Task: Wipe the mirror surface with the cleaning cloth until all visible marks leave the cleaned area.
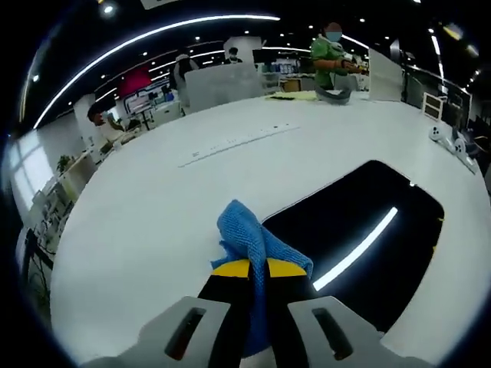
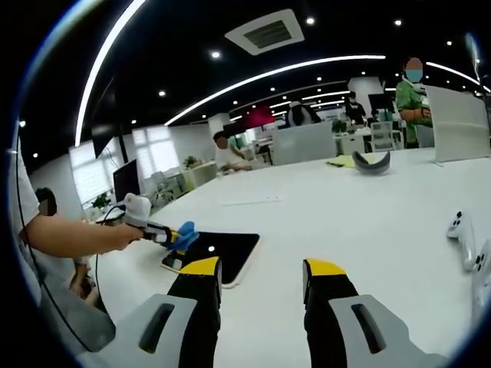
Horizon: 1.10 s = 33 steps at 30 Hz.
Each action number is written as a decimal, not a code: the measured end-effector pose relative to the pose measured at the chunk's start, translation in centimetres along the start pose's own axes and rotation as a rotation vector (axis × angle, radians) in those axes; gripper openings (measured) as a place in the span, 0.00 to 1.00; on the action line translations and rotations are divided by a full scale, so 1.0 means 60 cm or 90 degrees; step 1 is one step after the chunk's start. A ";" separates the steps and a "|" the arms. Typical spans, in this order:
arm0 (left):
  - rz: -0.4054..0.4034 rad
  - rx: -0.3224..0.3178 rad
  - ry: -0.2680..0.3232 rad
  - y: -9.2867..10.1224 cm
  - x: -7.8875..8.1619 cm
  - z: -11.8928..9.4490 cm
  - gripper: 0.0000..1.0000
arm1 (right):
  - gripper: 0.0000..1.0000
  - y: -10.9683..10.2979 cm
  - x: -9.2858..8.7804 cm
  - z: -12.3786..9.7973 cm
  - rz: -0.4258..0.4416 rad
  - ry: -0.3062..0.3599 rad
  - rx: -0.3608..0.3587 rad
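Left gripper [image 1: 257, 287]: fingers pinch the blue cleaning cloth [image 1: 249, 234], its bunched end protruding just past the fingertips so fabric, not the tips, would meet the glass. Mirror [image 1: 368, 230] lies flat on the white worktop [image 1: 153, 230], just ahead and to the right of these fingers; cloth sits at its near edge, contact unclear. Judgement: wiping about to start. No marks discernible on the dark surface.

Right gripper [image 2: 257, 284]: fingers spread, holding nothing, held well back from the mirror [image 2: 222, 253], which lies ahead-left.
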<state>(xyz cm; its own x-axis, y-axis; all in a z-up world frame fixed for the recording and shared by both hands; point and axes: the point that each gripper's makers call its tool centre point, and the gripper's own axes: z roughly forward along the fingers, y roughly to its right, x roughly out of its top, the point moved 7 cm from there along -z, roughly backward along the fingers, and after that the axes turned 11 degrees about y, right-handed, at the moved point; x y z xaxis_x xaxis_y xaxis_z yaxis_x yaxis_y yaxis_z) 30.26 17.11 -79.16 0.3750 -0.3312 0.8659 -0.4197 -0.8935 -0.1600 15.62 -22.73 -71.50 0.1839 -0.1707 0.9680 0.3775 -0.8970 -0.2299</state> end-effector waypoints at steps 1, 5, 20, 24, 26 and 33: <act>0.000 0.000 0.001 0.001 0.000 -0.001 0.03 | 0.40 0.000 0.000 0.000 0.001 0.000 0.000; -0.022 0.006 0.008 0.001 -0.005 -0.009 0.03 | 0.40 0.003 0.001 -0.001 0.004 0.001 -0.004; 0.006 0.004 0.007 0.021 -0.013 -0.034 0.03 | 0.40 0.003 0.003 -0.003 0.015 0.006 -0.006; 0.045 0.003 0.007 0.032 -0.008 -0.038 0.03 | 0.40 0.002 0.003 -0.002 0.017 0.007 -0.005; 0.055 0.003 0.007 0.035 -0.007 -0.040 0.03 | 0.40 0.001 0.003 -0.003 0.019 0.006 -0.004; 0.065 -0.002 0.008 0.045 -0.004 -0.039 0.03 | 0.40 0.003 0.004 -0.003 0.027 0.010 -0.005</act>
<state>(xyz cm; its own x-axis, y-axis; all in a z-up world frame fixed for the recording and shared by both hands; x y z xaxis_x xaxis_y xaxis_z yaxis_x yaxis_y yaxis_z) 27.08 15.51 -78.68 0.3202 -0.4166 0.8509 -0.4577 -0.8544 -0.2461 15.54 -23.00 -71.30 0.1849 -0.2151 0.9589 0.3625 -0.8920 -0.2700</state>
